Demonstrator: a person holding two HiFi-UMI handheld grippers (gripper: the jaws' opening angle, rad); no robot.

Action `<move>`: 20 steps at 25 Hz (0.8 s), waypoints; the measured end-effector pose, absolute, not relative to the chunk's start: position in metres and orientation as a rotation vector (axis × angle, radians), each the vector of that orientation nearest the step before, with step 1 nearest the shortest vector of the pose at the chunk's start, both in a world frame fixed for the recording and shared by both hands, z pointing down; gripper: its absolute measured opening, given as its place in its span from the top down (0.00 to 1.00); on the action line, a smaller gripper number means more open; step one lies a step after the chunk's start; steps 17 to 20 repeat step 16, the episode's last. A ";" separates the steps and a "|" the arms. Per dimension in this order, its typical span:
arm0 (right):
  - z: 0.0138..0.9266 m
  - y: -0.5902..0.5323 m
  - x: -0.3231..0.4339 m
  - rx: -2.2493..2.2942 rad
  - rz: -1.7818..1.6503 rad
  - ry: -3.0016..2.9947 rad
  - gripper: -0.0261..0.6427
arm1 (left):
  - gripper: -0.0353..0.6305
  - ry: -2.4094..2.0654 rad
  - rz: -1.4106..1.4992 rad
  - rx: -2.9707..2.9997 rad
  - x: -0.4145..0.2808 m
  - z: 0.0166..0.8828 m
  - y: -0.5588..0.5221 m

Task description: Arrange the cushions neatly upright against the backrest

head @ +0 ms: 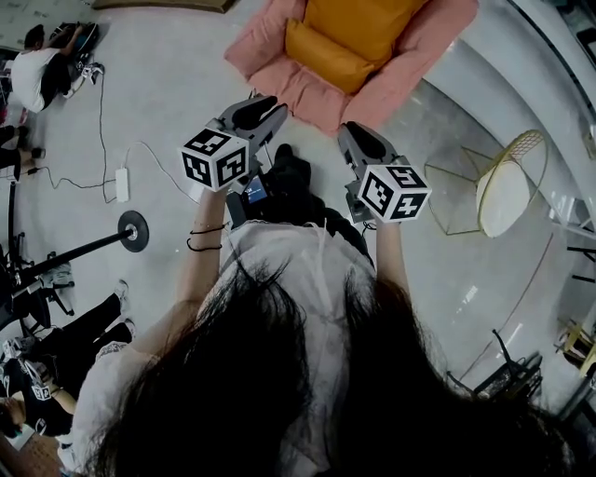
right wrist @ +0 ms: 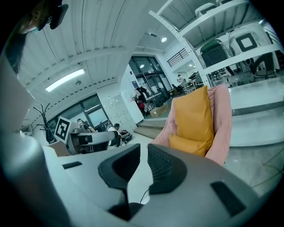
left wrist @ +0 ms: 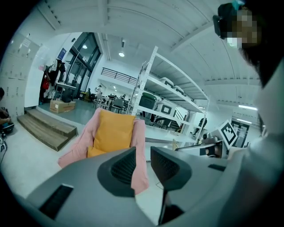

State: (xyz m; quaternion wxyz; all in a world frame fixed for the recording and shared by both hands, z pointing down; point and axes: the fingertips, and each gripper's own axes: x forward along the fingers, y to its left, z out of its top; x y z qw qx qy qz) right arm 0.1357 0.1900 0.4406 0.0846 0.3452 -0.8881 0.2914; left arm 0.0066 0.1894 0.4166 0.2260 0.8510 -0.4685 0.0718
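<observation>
Leaning upright: orange cushion (head: 365,20) against pink armchair (head: 279,88) backrest; smaller cushion (head: 324,56) lying below it.
Nearby: wire side table (head: 507,186).
Jaws: left gripper (head: 270,110) and right gripper (head: 352,130) slightly parted, empty.

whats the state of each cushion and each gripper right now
tall cushion: upright against the armchair backrest
small cushion: lying on the seat, not upright
left gripper: jaws slightly apart, empty
right gripper: jaws slightly apart, empty
</observation>
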 end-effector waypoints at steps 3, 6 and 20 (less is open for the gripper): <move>0.438 0.192 0.136 1.027 0.857 -2.645 0.86 | 0.78 -1.291 0.198 2.349 0.008 0.413 0.191; 0.437 0.194 0.137 1.032 0.852 -2.639 0.86 | 0.78 -1.288 0.197 2.349 0.008 0.412 0.192; 0.445 0.188 0.137 1.034 0.853 -2.613 0.86 | 0.78 -1.288 0.193 2.324 0.003 0.419 0.185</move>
